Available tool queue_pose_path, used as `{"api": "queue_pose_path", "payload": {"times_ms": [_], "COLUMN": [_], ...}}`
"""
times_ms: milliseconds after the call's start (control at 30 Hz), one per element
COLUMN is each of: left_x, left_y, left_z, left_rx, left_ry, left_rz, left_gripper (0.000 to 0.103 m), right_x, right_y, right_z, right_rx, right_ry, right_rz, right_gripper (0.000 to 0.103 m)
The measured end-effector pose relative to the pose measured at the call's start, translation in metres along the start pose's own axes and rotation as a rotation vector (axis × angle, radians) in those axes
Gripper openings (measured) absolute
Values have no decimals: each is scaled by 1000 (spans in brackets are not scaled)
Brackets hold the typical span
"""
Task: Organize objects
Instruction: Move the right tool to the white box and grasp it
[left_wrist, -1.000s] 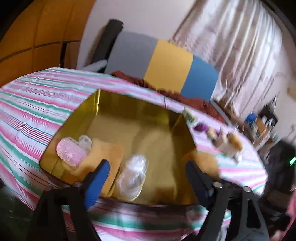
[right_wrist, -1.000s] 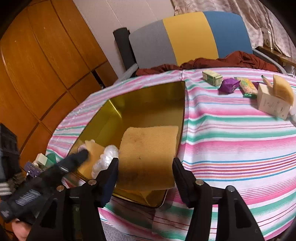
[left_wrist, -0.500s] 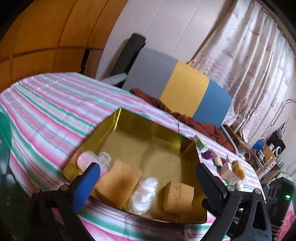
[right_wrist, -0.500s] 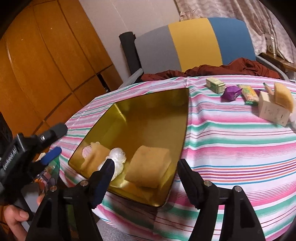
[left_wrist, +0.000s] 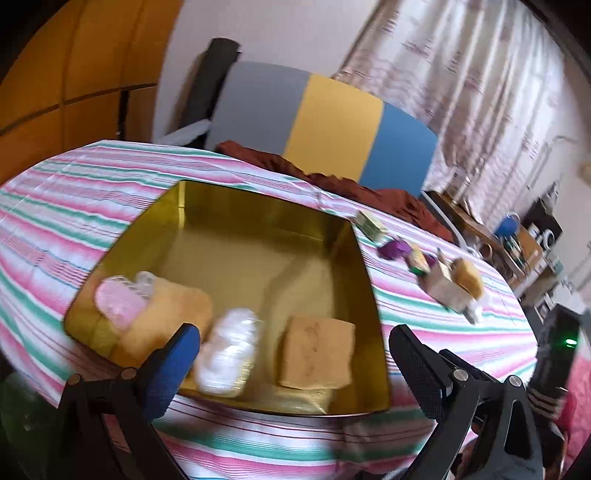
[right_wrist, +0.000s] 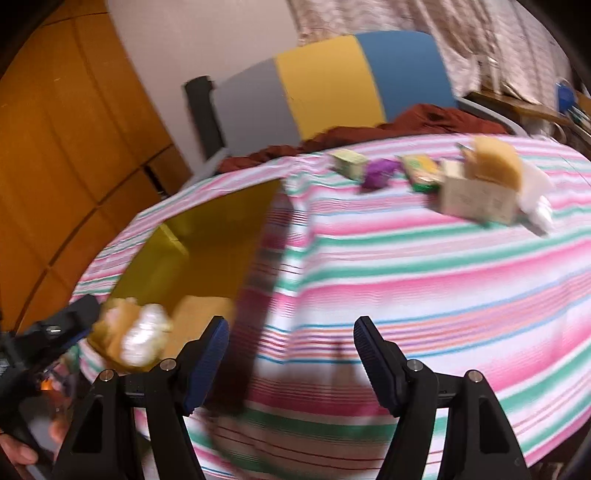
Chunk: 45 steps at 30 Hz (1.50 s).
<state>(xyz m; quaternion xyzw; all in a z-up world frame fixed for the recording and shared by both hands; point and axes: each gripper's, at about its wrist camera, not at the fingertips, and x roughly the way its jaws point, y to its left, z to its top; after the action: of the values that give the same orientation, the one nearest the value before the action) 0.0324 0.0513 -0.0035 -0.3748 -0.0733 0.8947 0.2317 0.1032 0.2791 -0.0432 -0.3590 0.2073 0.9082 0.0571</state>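
A gold tin tray sits on the striped tablecloth. It holds a tan sponge, a clear plastic packet, a yellow sponge and a pink item. My left gripper is open and empty at the tray's near edge. My right gripper is open and empty over the cloth, right of the tray. On the far right lie a small green box, a purple wrapper, a snack packet and a cardboard box with a sponge.
A grey, yellow and blue chair back with a brown cloth stands behind the table. Wooden cabinets are on the left, curtains and a cluttered shelf on the right. The left gripper shows in the right wrist view.
My right gripper let go of the tan sponge into the tray, drew back and swung right over the cloth. The left gripper shifted its view across the tray.
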Motion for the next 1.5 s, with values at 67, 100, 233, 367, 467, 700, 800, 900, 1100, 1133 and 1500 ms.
{"api": "queue_pose_path", "payload": {"times_ms": [67,100,233,367,467,700,800,900,1100,1133,1500], "left_x": [4,6,13,21,24,24,25,25,31,32,32], "left_y": [-13,-19,-50,-73,-85,-94,-92,-89,-88,-90,-102], "left_z": [-2,-2,-4,-7,-10,-19,-19,-17,-16,-17,-22], "left_rx": [26,38,107,151,160,183,172,165,149,150,181], "left_ry": [15,20,41,60,79,96,98,91,106,109,120], "left_rz": [-26,-33,-79,-104,-121,-113,-103,-90,-93,-97,-105], "left_gripper": [103,103,103,103,103,103,103,103,103,103,103], "right_x": [0,0,-10,-32,-41,-8,12,27,12,9,10], "right_y": [-22,-30,-72,-115,-141,-166,-173,-169,-133,-130,-148], "right_z": [-2,-3,3,39,80,154,159,148,96,89,146], "right_rx": [33,45,116,195,237,189,182,144,30,25,-105], "right_ry": [3,3,-18,-131,-222,-226,-176,-118,-111,-104,-138], "right_rz": [-42,-60,-129,-201,-225,-287,-278,-255,-100,-76,-165], "right_gripper": [71,71,71,71,71,71,70,56,57,57,66]}}
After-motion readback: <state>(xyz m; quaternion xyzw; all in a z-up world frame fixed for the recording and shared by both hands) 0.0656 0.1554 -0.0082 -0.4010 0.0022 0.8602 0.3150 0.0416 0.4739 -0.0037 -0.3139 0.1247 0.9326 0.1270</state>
